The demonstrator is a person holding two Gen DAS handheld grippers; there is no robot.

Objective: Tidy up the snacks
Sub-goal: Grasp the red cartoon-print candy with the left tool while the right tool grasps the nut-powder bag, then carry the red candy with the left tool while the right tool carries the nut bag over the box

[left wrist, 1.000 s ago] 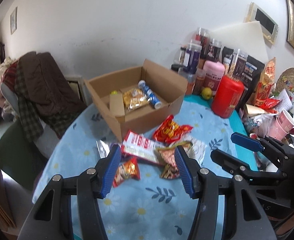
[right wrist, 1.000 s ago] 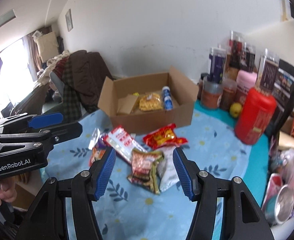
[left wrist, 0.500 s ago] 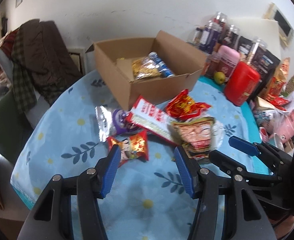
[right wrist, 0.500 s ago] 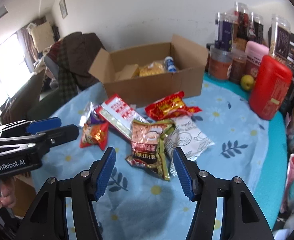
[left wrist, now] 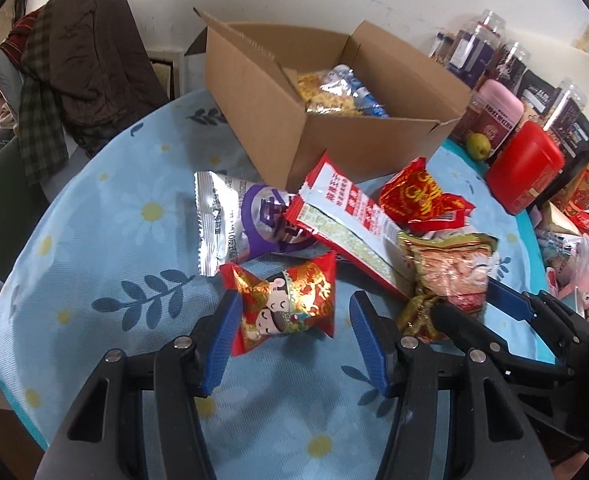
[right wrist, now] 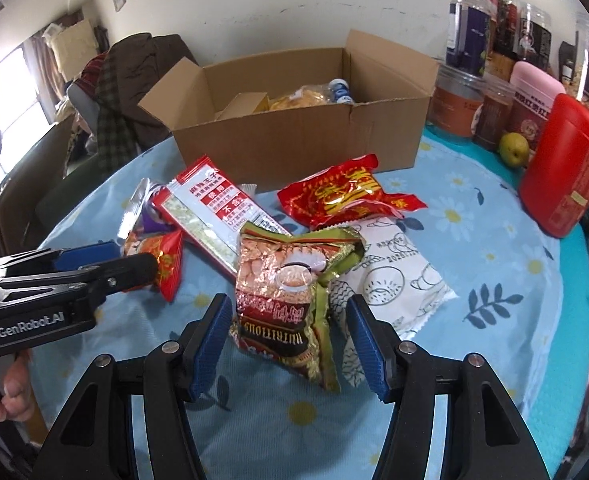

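Several snack packets lie on a blue flowered tablecloth in front of an open cardboard box [left wrist: 334, 136] that holds a yellow snack bag and a blue-capped bottle. My left gripper [left wrist: 294, 336] is open, its jaws either side of a small red packet with cartoon figures [left wrist: 290, 304]. My right gripper [right wrist: 286, 340] is open around the near end of a green and red peanut bag [right wrist: 290, 288]. A silver and purple packet [left wrist: 238, 224], a red and white packet [left wrist: 346, 216], a red and gold packet [right wrist: 346, 192] and a white packet [right wrist: 398, 276] lie between them and the box [right wrist: 302, 120].
Jars, a pink-lidded can, a red canister [right wrist: 566, 168] and a pear [right wrist: 514, 148] stand at the table's right rear. Clutter crowds the right edge [left wrist: 574, 240]. A chair draped with dark clothes [left wrist: 74, 68] stands beyond the left rim.
Both grippers have come down and forward to the packets. The left now brackets the small red packet, the right brackets the peanut bag. Both stayed open.
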